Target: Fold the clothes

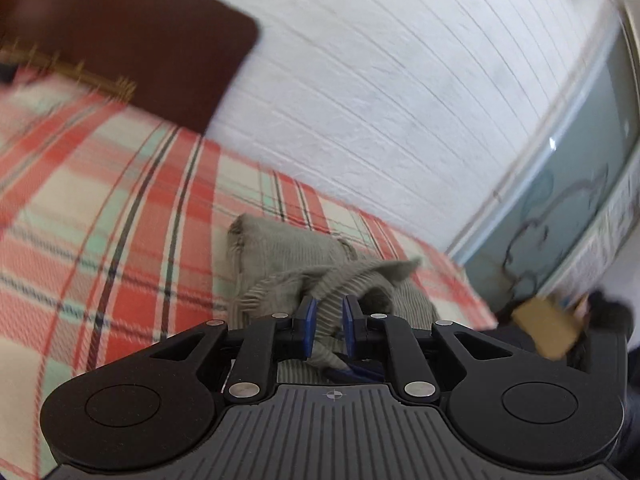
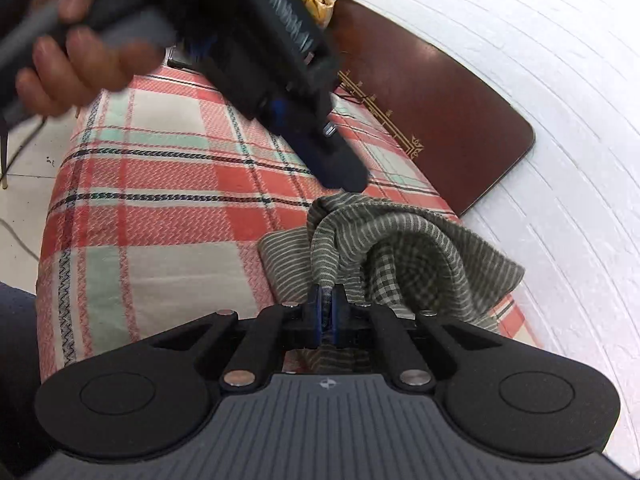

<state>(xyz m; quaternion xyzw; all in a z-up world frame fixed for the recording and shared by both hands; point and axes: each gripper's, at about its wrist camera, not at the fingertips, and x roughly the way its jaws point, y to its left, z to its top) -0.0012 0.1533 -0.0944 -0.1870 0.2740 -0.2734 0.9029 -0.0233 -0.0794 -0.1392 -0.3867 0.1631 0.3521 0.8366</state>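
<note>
A grey-green striped cloth (image 1: pixel 280 248) lies crumpled on the plaid bed cover, partly folded. In the left wrist view my left gripper (image 1: pixel 329 316) has a ridge of this cloth between its blue pads and is shut on it. Seen from the right wrist, the cloth (image 2: pixel 420 248) arches up in a hump, and one corner rises to the tip of the left gripper (image 2: pixel 344 172) above it. My right gripper (image 2: pixel 327 300) is shut on a near fold of the same cloth, pinched tight between its pads. The cloth's underside shows a small check pattern.
The red, cream and mint plaid bed cover (image 2: pixel 160 200) spreads to the left. A dark brown headboard (image 2: pixel 440 100) leans on the white panelled wall (image 1: pixel 400 80). A person's hand (image 2: pixel 80 60) holds the left gripper's handle. Tiled floor (image 2: pixel 20 160) lies beyond the bed's left edge.
</note>
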